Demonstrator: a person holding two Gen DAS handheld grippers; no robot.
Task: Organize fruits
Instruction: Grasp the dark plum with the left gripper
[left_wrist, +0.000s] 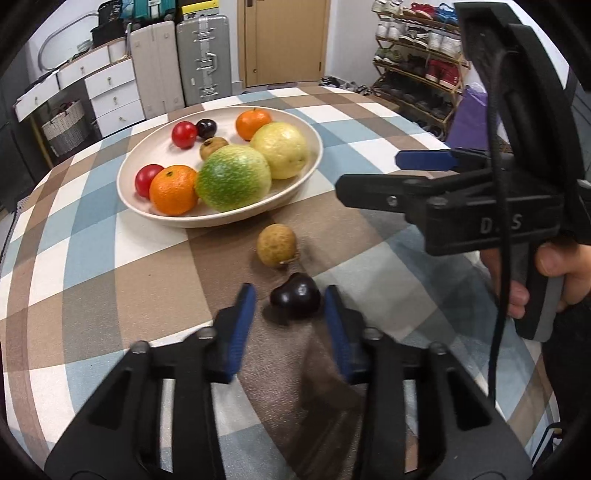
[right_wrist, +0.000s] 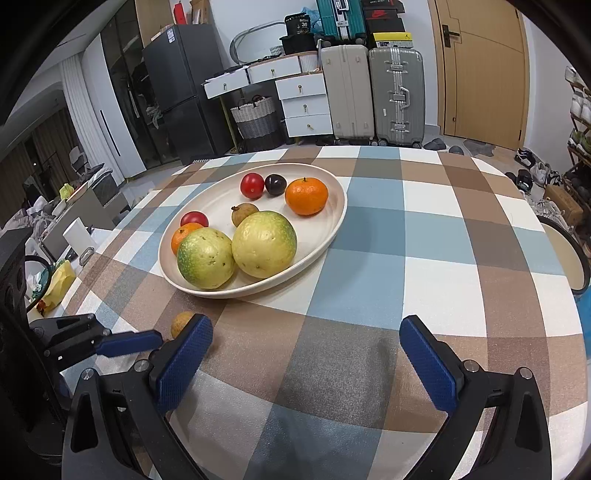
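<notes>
Left wrist view: the left tongs are seen at lower centre, drawn narrow about a dark plum that lies on the checked surface. The right pad is set against the plum. The left pad is just beside it, and contact on that side is blurred and cannot be told. Just beyond the plum, a brown longan is noted on the surface, apart from the plum and just short of the bowl.

At the right of the frame the right tongs are held above the surface by a hand.

Right wrist view: the right tongs are seen spread wide at the bottom, with only bare surface between them. The longan is partly hidden behind their left pad.

Further off, upper centre in both views, the cream bowl is filled with fruit: two large green-yellow fruits, two oranges, two red tomatoes, a second dark plum and a small brown fruit.
</notes>
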